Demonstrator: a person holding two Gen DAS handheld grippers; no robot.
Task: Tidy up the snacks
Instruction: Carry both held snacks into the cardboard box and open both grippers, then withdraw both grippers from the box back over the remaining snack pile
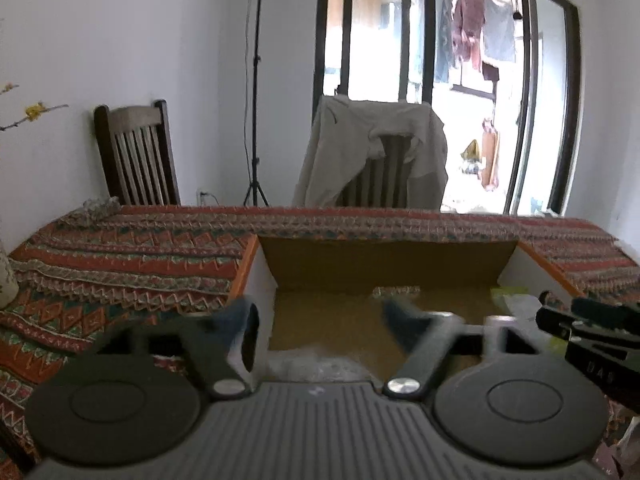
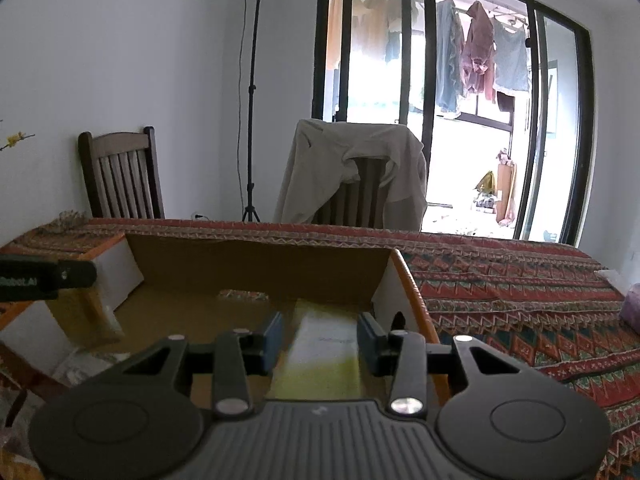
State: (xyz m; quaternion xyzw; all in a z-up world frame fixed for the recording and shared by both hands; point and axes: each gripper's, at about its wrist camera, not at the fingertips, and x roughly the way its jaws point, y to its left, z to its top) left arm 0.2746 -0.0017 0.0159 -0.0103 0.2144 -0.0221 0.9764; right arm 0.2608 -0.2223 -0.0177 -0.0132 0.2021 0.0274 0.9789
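An open cardboard box with an orange rim sits on the patterned tablecloth. My left gripper hangs over the box's near left part, fingers spread wide and blurred, nothing between them. A clear, pale packet lies just below it at the box's near edge. My right gripper is low in the right end of the box. A white and yellow-green snack packet lies on the box floor between its blue pads, with a gap at the left pad. Each gripper shows at the edge of the other's view.
The table with the red patterned cloth stretches right and behind the box. Two wooden chairs stand at the far side, one draped with a beige garment. A light stand is by the wall. A purple object lies at the far right.
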